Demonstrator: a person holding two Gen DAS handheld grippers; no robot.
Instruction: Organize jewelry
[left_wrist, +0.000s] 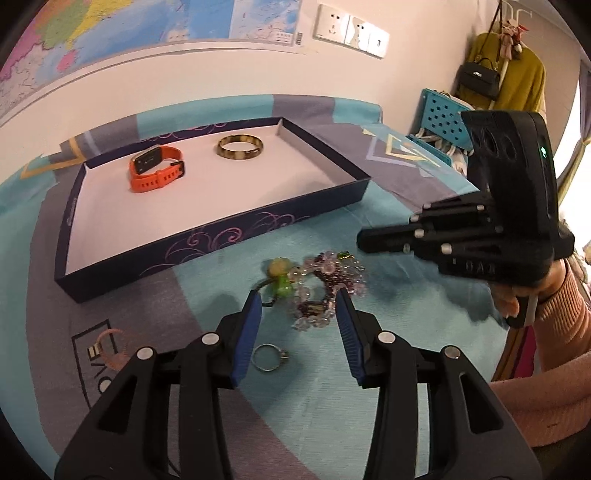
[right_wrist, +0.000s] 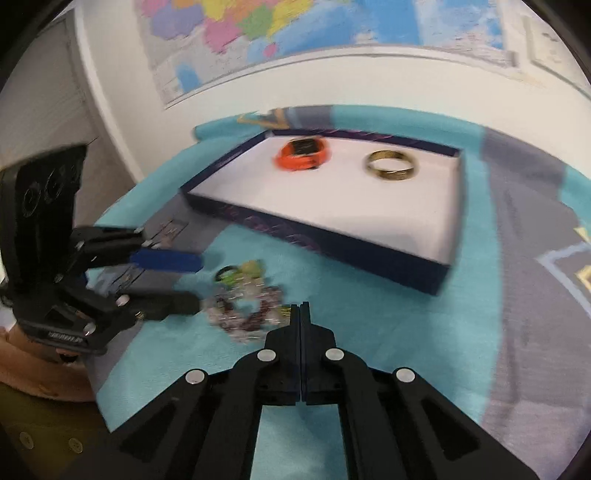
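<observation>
Beaded bracelet (left_wrist: 325, 291) near tray (left_wrist: 221, 236) edge; left hand-held gripper (left_wrist: 299, 306) parted, empty; right hand-held gripper (right_wrist: 299, 314) closed, empty.

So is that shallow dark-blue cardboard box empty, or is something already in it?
Not empty. The dark-blue box holds an orange watch and a gold bangle on its white floor.

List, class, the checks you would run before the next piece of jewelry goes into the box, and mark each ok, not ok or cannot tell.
1. Box has free floor beside the orange watch and bangle: ok.
2. Left gripper open around the bead cluster: ok.
3. Left pads touching beads: cannot tell.
4. Right gripper empty: cannot tell, jaws shut, tips at the beads.
5. Silver ring clear of the left fingers: ok.
</observation>
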